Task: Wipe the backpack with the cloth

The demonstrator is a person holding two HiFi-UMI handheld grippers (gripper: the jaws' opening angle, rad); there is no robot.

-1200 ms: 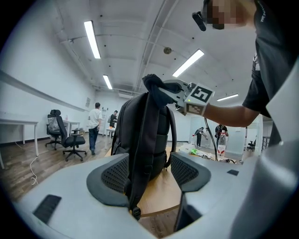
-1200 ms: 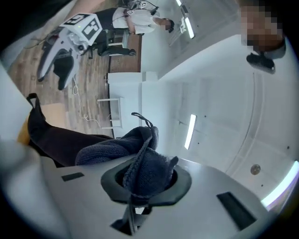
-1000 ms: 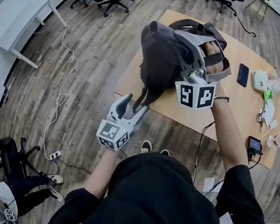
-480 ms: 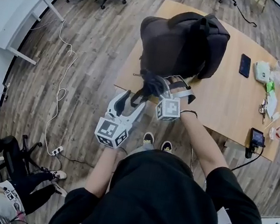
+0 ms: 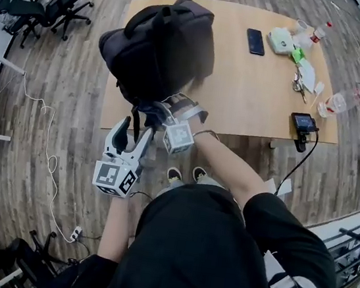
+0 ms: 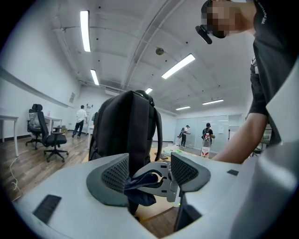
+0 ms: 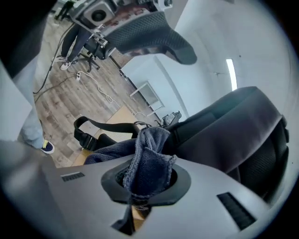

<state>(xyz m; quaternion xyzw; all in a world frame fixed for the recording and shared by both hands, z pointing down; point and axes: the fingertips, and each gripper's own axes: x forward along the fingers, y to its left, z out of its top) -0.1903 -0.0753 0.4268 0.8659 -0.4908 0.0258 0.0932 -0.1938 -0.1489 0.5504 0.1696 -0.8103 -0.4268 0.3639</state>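
While the right gripper (image 5: 162, 112) clamps the cloth (image 7: 148, 164) at six o'clock of the backpack (image 5: 160, 47), the left gripper (image 5: 135, 128) gapes wide, empty.

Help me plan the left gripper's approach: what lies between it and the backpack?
The right gripper, shut on the cloth, sits between left gripper and backpack, seen in the left gripper view.

My left claw (image 5: 135, 130) was pale grey plastic, its two fingers (image 5: 123, 133) faced with dark dimpled pads (image 6: 114, 175), and a cube (image 5: 114, 177) of black-and-white square markers sat at its base. The right claw (image 5: 161, 109) was built the same, with its own marker cube (image 5: 178, 138). I wore a black short-sleeved shirt (image 5: 197, 255) with white bands on the right sleeve (image 5: 279, 287), and dark shoes (image 5: 173, 174) edged in a lighter colour.
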